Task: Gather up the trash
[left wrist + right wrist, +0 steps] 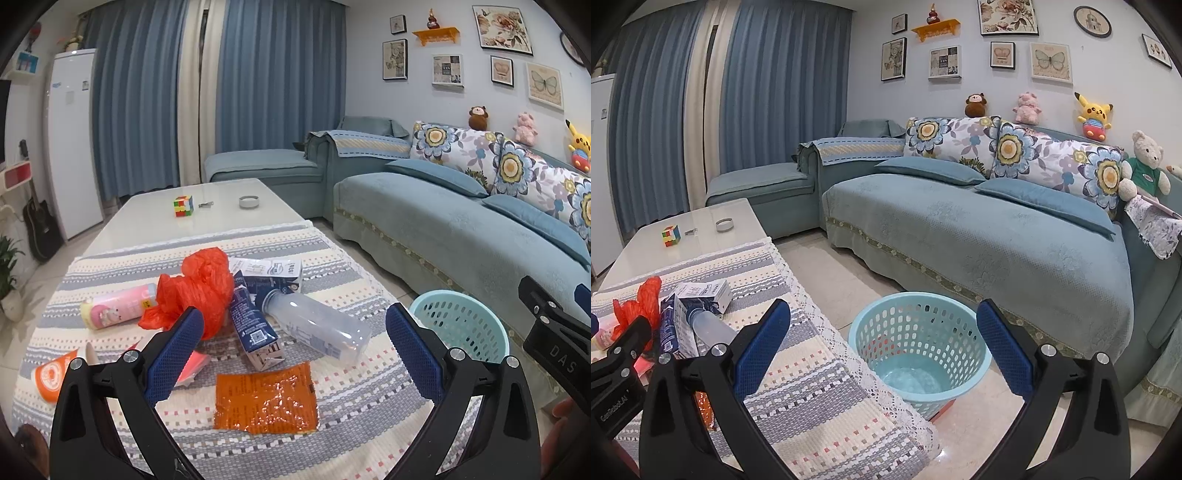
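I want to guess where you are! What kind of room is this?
Most likely a home living room. There is a big blue sofa with stuffed toys along its back, framed pictures on the wall, and a low coffee table.

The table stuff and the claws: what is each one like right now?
Left claw: open, empty.
Right claw: open, empty.
Basket: upright on the floor, empty.
Bottle: lying down, no cap.
Red bag: crumpled.
Orange wrapper: flat.
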Action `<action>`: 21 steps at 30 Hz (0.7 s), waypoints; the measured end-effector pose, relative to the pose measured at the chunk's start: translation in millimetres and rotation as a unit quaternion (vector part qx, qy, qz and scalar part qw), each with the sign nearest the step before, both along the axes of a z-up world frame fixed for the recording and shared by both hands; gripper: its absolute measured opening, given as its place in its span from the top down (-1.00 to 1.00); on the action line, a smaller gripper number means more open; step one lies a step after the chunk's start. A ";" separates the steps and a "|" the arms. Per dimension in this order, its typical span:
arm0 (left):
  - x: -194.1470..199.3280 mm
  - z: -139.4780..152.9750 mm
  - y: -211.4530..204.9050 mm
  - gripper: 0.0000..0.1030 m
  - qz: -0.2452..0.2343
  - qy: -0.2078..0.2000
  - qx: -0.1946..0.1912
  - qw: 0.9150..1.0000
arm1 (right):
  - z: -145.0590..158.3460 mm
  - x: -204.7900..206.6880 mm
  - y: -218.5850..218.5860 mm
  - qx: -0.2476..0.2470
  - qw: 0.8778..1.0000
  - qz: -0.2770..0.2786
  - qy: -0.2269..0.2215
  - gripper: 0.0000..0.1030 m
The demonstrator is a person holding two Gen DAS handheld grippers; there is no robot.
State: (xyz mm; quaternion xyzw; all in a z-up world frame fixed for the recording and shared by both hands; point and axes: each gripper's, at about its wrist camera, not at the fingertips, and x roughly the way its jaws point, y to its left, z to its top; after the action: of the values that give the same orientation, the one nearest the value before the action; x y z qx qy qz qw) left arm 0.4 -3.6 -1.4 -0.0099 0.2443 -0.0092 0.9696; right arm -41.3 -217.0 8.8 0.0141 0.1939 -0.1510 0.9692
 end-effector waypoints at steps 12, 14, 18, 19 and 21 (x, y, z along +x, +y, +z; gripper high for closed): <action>-0.8 0.7 0.9 -0.85 0.000 -0.002 -0.001 1.000 | -0.2 -1.7 -3.2 0.004 1.000 0.006 0.001 -0.86; -1.0 0.7 1.2 -0.85 -0.001 -0.001 -0.003 1.000 | 0.0 -0.9 -2.6 0.003 1.000 0.005 0.003 -0.86; -1.6 0.2 1.5 -0.85 -0.001 -0.001 -0.004 1.000 | -0.2 -0.9 -2.3 0.005 1.000 0.006 0.002 -0.86; -1.7 0.4 1.6 -0.85 -0.001 -0.001 -0.005 1.000 | -0.3 -0.6 -2.7 0.005 1.000 0.006 0.002 -0.86; -2.0 0.6 1.6 -0.85 -0.001 -0.001 -0.005 1.000 | -0.5 0.0 -2.4 0.006 1.000 0.007 0.003 -0.86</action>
State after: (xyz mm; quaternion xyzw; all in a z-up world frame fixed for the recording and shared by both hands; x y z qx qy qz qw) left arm -1.6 -2.0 -0.8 -0.0148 0.2433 -0.0111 0.9698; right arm -41.3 -219.3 8.4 0.0176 0.1980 -0.1428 0.9696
